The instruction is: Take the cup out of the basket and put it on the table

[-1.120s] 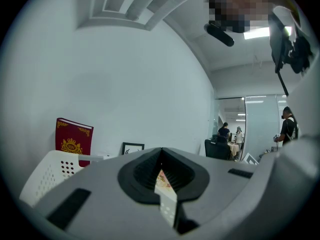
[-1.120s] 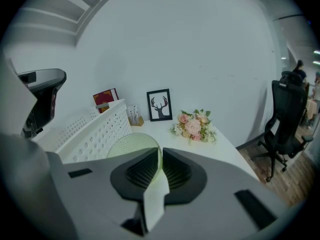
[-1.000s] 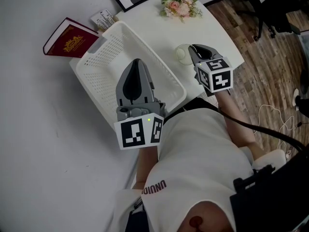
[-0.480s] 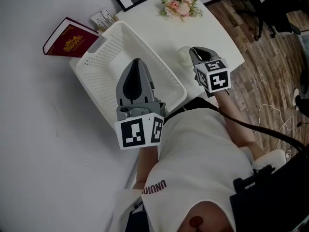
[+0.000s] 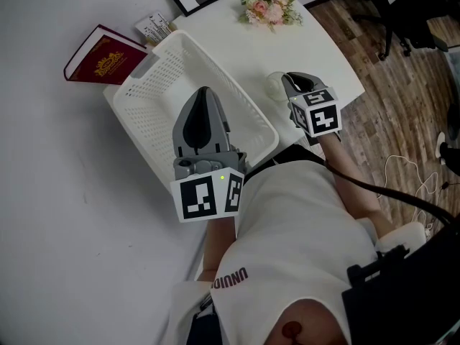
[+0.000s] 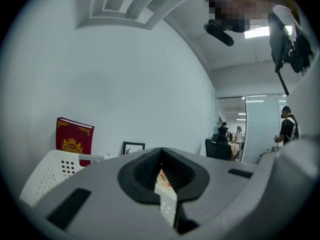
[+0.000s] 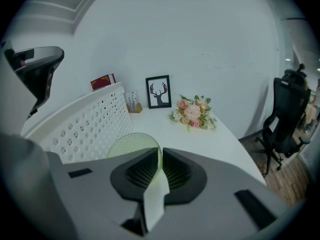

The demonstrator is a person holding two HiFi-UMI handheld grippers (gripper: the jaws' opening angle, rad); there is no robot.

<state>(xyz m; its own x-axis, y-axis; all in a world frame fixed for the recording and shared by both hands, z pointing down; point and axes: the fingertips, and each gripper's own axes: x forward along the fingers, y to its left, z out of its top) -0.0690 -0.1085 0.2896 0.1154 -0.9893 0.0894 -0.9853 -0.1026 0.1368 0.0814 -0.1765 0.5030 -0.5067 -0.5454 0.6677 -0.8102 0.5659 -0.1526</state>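
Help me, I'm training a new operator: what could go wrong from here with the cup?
The right gripper pinches only the thin rim of the cup, so it could tilt or slip. The cup is close beside the basket, so a sideways drift might bump it. Whether its base touches the table is unclear; opening early could tip it.

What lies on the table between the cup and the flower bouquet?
Nothing. Only bare white table separates the cup from the flowers, as both the head view and the right gripper view show.
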